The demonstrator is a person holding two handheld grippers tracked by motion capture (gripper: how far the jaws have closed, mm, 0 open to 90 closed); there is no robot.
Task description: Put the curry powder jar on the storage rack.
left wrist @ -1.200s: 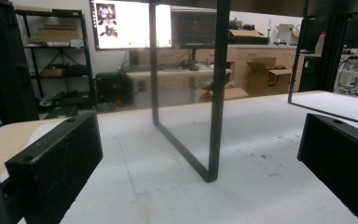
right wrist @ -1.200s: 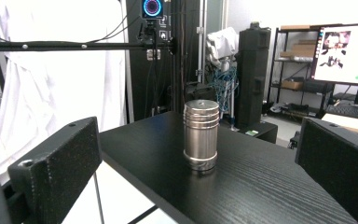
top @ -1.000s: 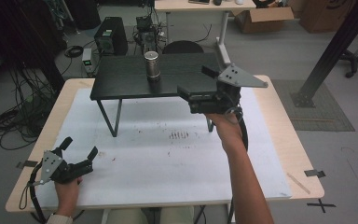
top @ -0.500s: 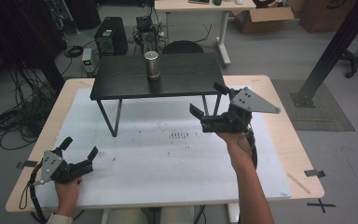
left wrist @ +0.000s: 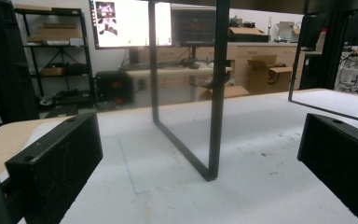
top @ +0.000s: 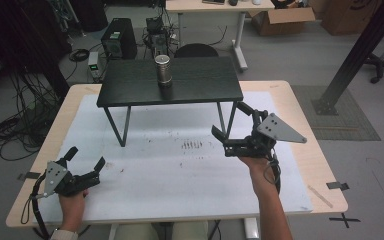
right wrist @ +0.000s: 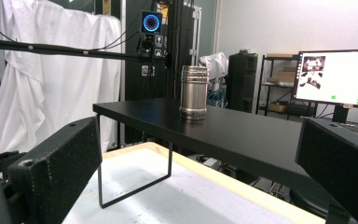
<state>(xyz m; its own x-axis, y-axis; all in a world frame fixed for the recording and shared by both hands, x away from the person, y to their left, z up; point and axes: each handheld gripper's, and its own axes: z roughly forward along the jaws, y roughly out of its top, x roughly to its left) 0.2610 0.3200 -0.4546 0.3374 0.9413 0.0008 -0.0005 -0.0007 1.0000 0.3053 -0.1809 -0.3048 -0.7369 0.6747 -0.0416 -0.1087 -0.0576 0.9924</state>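
A ribbed metal cup [top: 163, 69] stands upright near the back edge of a low black stand [top: 200, 82], which rests on a white mat [top: 180, 170]. My right gripper [top: 229, 120] hovers open in front of the stand's right legs, empty, with its jaws pointing left. From the right gripper view the cup [right wrist: 194, 92] sits on the stand top [right wrist: 251, 137], well beyond the open jaws. My left gripper [top: 86, 159] rests open and empty on the mat's near left corner. In the left gripper view a stand leg [left wrist: 216, 93] rises between and beyond its jaws.
The mat covers a wooden table [top: 307, 150] with tape marks near the right corner. Beyond it on the floor are a computer tower [top: 117, 37], cables, a chair back [top: 196, 50], a desk and cardboard boxes. A black post [top: 355, 55] stands at right.
My right gripper has come down and toward me, from level with the stand's right end to low over the mat in front of its legs. The left gripper has stayed put.
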